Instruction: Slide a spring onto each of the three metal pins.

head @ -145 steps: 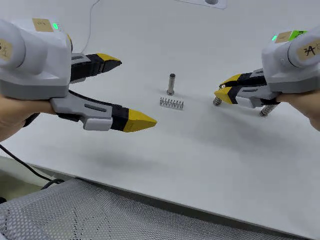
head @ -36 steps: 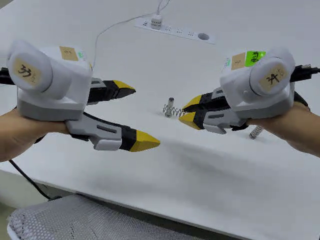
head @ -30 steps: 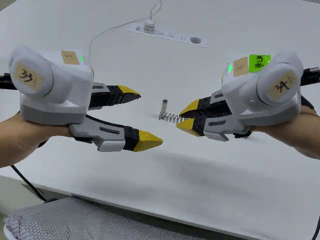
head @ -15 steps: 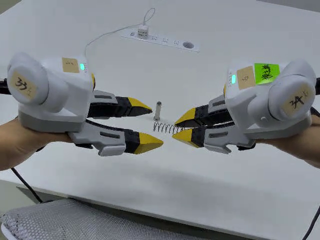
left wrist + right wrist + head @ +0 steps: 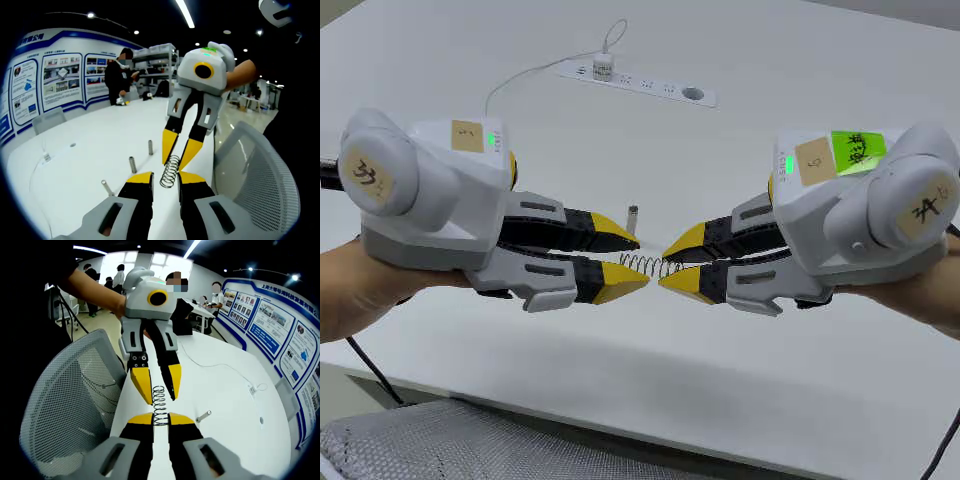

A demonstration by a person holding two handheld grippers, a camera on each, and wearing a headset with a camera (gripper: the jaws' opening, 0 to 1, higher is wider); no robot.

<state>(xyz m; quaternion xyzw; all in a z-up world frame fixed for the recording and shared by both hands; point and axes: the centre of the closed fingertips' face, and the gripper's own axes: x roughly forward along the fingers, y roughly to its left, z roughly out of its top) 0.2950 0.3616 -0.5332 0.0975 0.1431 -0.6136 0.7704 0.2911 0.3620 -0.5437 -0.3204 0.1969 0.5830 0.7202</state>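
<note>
A steel spring [image 5: 650,267] hangs in the air above the white table [image 5: 620,140], stretched between both grippers. My right gripper [image 5: 663,267] is shut on the spring's [image 5: 159,405] near end. My left gripper [image 5: 640,260] has its jaws narrowed around the other end of the spring [image 5: 170,171], with a small gap on each side. A bare metal pin [image 5: 632,218] stands just behind the tips, and it is also in the right gripper view [image 5: 203,416]. Three pins stand in a row in the left gripper view; the middle pin [image 5: 132,164] looks ribbed by a spring.
A white power strip [image 5: 640,83] with a cable lies at the table's far side. A grey mesh chair [image 5: 420,440] sits below the table's near edge. People stand far off in the room behind the table [image 5: 120,80].
The right gripper took the spring off the table by the pin and carried it up and left. The left gripper moved in and its jaws narrowed around the spring's free end.
</note>
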